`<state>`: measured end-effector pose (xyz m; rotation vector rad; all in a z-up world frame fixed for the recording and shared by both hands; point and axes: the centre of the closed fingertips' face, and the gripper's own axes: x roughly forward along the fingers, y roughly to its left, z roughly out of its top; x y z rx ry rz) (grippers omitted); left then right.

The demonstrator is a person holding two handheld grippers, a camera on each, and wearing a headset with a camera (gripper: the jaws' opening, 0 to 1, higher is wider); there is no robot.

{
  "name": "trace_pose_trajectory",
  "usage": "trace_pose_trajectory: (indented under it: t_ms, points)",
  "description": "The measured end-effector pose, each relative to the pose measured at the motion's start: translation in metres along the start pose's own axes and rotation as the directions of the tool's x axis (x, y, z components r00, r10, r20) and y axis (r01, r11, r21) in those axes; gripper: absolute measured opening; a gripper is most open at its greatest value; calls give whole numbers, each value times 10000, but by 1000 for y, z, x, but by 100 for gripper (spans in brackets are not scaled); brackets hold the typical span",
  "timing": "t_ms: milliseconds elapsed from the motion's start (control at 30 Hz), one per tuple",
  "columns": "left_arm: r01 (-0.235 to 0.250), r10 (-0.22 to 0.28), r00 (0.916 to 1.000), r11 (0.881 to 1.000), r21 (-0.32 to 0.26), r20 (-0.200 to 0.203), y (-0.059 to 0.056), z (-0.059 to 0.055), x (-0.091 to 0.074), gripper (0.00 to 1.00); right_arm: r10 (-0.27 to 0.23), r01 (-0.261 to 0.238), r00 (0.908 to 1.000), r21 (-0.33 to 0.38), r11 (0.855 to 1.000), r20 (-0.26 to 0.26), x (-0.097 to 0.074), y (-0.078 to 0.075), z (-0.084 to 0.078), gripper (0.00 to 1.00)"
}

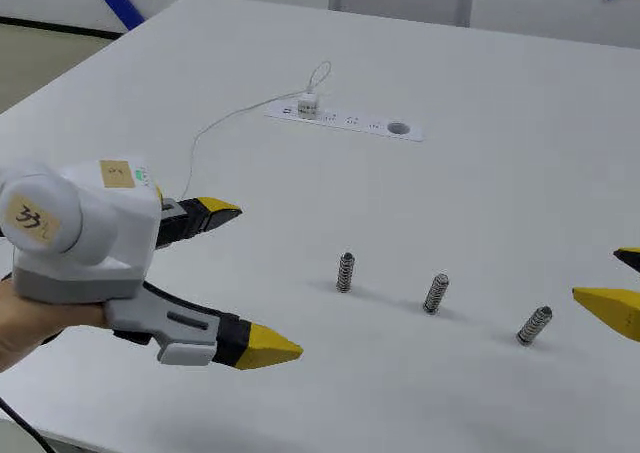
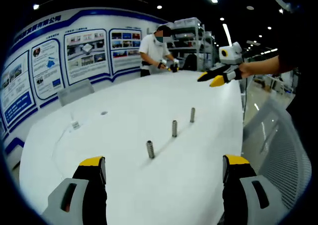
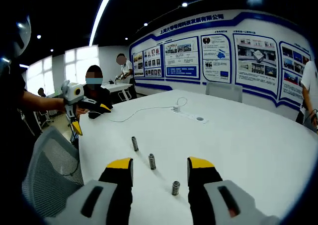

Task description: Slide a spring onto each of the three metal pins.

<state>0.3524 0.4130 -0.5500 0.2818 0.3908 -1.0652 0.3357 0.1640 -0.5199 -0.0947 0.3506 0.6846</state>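
Yellow tips on your left gripper (image 1: 265, 280) stand spread wide, nearest to you at the left of the white table (image 1: 480, 173), and they grasp nothing. Your right gripper (image 1: 598, 275) pokes in from the right edge, its jaws likewise parted and empty in its own view.

Between the two grippers runs a row of three coils, each apart from both grippers: the right spring (image 1: 534, 324) closest to you and leaning a little, then the middle spring (image 1: 435, 293), then the left spring (image 1: 345, 272) standing upright. The pins seem hidden inside the coils, so you cannot check their seating for certain, but I judge all three springs already on and nothing left to fit.

Farther back lies a white socket plate (image 1: 345, 120) with a small plug (image 1: 309, 103) and a thin cable (image 1: 215, 125).
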Motion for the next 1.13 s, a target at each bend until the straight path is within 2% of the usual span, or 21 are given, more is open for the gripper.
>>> trace_pose_trajectory:
  t_ms: [133, 167, 200, 300, 367, 567, 633, 733, 800, 867, 1000, 1133]
  points:
    - [-151, 153, 9998, 9998, -135, 109, 1, 5, -2, 100, 175, -178, 9998, -278, 9995, -121, -11, 6, -7, 51]
    - [-304, 324, 9980, 9988, -378, 537, 3, 12, -3, 100, 159, -175, 9992, -433, 9989, -374, -15, 6, -13, 51]
    - [-329, 366, 9967, 9982, -510, 723, 3, 15, -3, 100, 120, -140, 9990, -470, 9988, -438, -17, 6, -16, 51]
    - [-316, 349, 9973, 9982, -507, 650, 0, 13, -5, 100, 143, -155, 9990, -278, 9995, -432, -23, 9, -21, 57]
    - [-252, 271, 9986, 9988, -409, 452, -2, 10, -5, 100, 182, -189, 9990, -177, 9997, -404, -26, 11, -23, 64]
    - [-46, 70, 9991, 9983, -580, 413, -6, 9, -7, 100, 177, -188, 9985, -200, 9996, -524, -31, 12, -28, 75]
    - [-11, 18, 9999, 9987, -503, 150, -6, 6, -7, 100, 311, -318, 9985, -157, 9994, -451, -31, 14, -28, 78]
    - [-24, 31, 9999, 9989, -470, 135, -5, 10, -6, 100, 358, -382, 9970, -347, 9987, -683, -31, 14, -32, 83]
    - [-38, 53, 9996, 9986, -520, 289, -3, 15, -6, 100, 336, -373, 9964, -458, 9983, -784, -32, 12, -32, 86]
    - [-68, 88, 9991, 9988, -492, 405, -3, 20, -5, 100, 318, -351, 9972, -475, 9983, -674, -34, 11, -28, 88]
    - [-67, 84, 9992, 9991, -428, 399, -5, 23, -4, 100, 347, -371, 9982, -478, 9982, -493, -39, 11, -21, 91]
    - [-35, 52, 9993, 9990, -444, 379, -9, 25, -4, 100, 158, -187, 9986, -561, 9983, -514, -43, 12, -20, 92]
